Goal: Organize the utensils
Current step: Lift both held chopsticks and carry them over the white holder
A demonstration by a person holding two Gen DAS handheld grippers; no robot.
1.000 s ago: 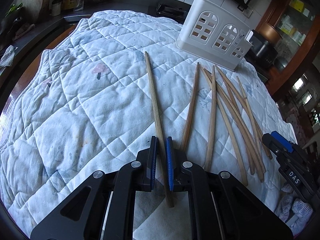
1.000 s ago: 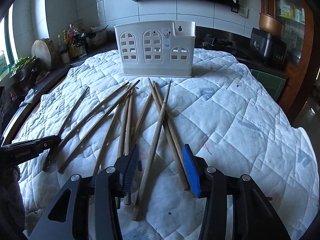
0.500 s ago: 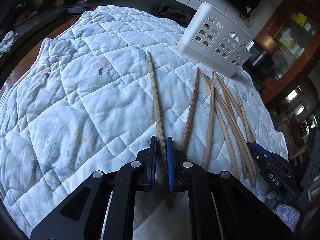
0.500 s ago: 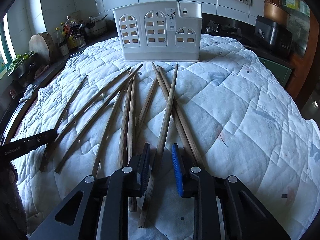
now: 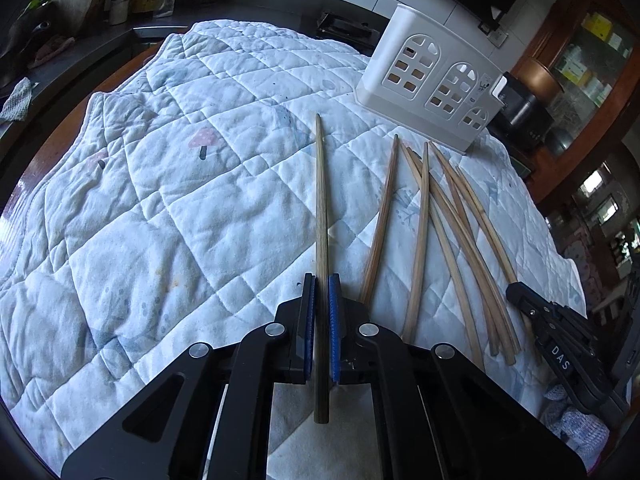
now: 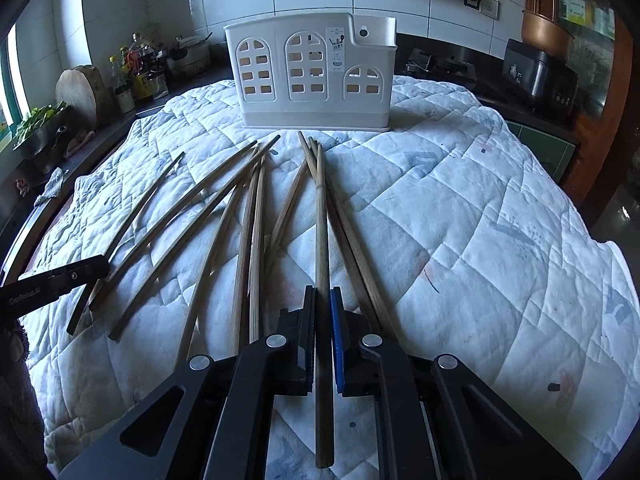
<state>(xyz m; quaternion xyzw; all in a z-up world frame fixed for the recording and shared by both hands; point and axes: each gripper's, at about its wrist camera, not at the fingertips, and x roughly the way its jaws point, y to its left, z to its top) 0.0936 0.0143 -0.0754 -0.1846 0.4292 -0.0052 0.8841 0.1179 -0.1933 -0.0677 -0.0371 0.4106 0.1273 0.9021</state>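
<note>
On the white quilted cloth [image 5: 168, 208], the left gripper [image 5: 321, 288] is clamped on a long brown wooden chopstick [image 5: 321, 208], its blue-padded jaws pressed against both sides of the stick, which runs forward between them with its butt end behind the pads. To its right, the loose wooden chopsticks [image 5: 444, 224] lie fanned and crossing on the cloth, in front of the white plastic utensil holder with arched window cut-outs [image 5: 436, 84], which stands upright near the far edge. Further right, the right gripper [image 6: 323, 300] is closed on another wooden chopstick [image 6: 320, 232], which points toward the holder.
</note>
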